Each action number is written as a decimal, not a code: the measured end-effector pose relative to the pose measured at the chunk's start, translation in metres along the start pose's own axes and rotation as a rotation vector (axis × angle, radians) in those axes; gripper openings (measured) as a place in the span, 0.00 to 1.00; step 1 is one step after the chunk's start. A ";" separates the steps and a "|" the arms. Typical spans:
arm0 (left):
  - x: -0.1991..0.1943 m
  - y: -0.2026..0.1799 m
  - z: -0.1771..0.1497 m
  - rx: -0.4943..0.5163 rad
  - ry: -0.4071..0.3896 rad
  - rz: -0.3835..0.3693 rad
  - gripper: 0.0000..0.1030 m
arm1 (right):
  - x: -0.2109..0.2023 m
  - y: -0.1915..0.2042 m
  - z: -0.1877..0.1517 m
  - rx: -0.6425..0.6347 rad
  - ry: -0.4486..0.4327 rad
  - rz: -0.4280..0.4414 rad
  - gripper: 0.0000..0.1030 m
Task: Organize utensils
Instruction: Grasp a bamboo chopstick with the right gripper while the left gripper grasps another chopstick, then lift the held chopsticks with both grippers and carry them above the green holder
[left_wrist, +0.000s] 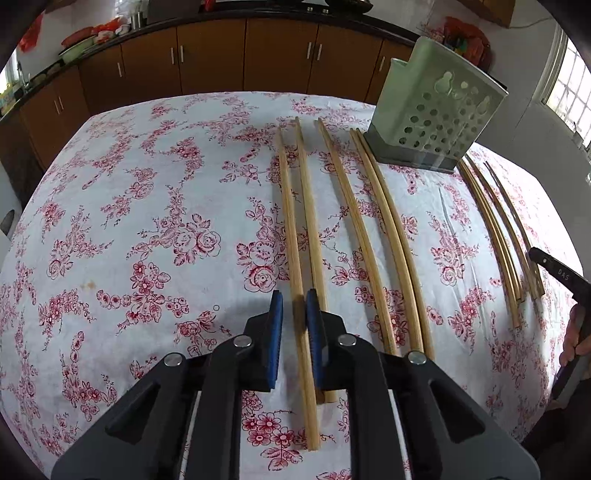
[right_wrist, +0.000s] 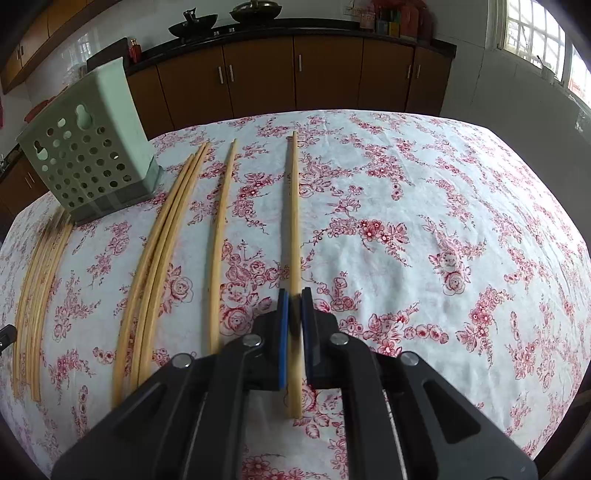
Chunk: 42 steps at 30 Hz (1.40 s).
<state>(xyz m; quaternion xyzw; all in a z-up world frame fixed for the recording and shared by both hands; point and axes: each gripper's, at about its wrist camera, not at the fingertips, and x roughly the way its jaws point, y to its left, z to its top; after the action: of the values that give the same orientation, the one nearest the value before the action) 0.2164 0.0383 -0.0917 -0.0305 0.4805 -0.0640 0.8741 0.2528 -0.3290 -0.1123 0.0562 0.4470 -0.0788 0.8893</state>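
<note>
Left gripper (left_wrist: 294, 314) and right gripper (right_wrist: 294, 310) each straddle one chopstick (left_wrist: 295, 258) (right_wrist: 294, 221), fingers narrowly apart. Advise square closure, level lift toward the holder (left_wrist: 436, 107).

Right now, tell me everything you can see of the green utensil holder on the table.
The utensil holder is a pale green box, plastic by its look, seated in a dark grey base. Its broad perforated wall has rows of round holes and larger gourd-shaped cutouts near the top. It stands upright on the floral tablecloth toward the table's far side, with chopsticks lying on either side. Neither gripper touches it. Its inside is hidden.
</note>
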 end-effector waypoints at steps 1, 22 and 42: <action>0.001 0.000 0.000 0.003 0.001 0.008 0.10 | -0.001 0.000 -0.001 -0.002 0.001 -0.001 0.08; 0.019 0.034 0.033 -0.055 -0.086 0.014 0.08 | 0.025 -0.015 0.032 0.000 -0.035 -0.043 0.10; 0.006 0.025 0.004 -0.006 -0.118 0.064 0.09 | 0.003 -0.014 -0.001 -0.018 -0.059 -0.040 0.10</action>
<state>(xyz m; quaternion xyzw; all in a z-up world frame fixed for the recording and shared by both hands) 0.2249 0.0621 -0.0972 -0.0217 0.4291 -0.0328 0.9024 0.2509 -0.3429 -0.1157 0.0372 0.4222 -0.0941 0.9008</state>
